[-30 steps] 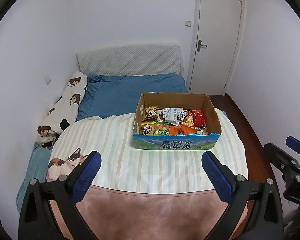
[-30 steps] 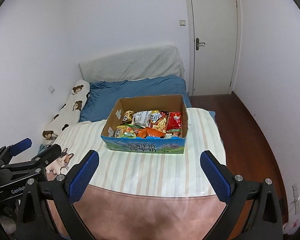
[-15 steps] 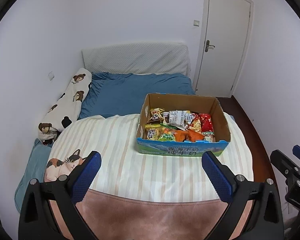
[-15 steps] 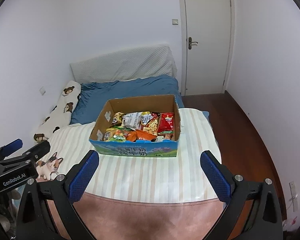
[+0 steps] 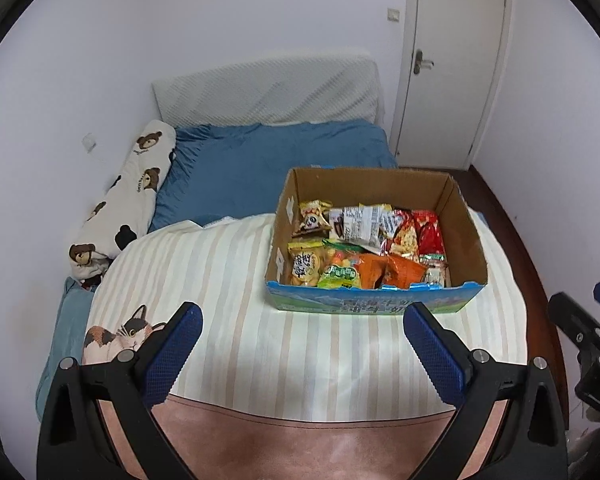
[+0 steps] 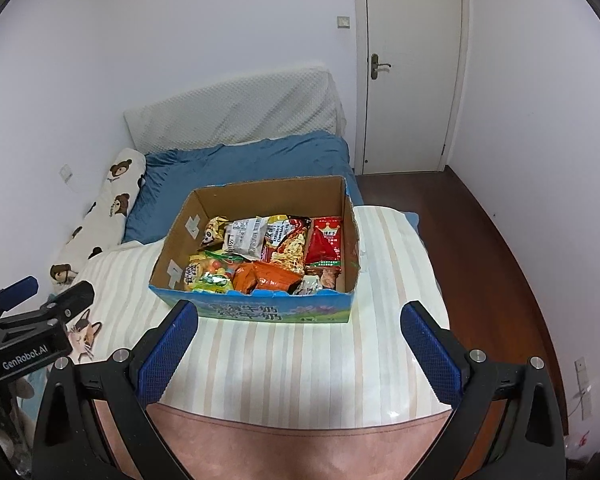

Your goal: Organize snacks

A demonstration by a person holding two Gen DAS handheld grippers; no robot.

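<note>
A cardboard box [image 5: 466, 236] [image 6: 256, 200] with a blue printed front stands on a striped cloth-covered table [image 5: 228, 292] [image 6: 284, 364]. Inside it lie several snack packets [image 5: 364, 248] [image 6: 268, 252]: red, orange, yellow, green and white. My left gripper [image 5: 300, 340] hangs open above the table's near part, short of the box. My right gripper [image 6: 300, 340] is open too, just before the box's front wall. Nothing sits between either pair of blue pads [image 5: 172, 356]. The left gripper also shows at the left edge of the right wrist view [image 6: 32, 320].
Behind the table lies a bed with a blue sheet [image 5: 260, 168] [image 6: 240, 164], a bear-print bolster [image 5: 124, 200] and a white padded headboard [image 6: 236, 112]. A shut white door [image 6: 412, 64] is at the back right. Dark wooden floor [image 6: 488, 264] runs along the right. A cat print [image 5: 120, 336] marks the cloth's left corner.
Both grippers have shifted so the box appears larger and closer; in the left view it slid rightward, in the right view leftward. Both stay open and empty.
</note>
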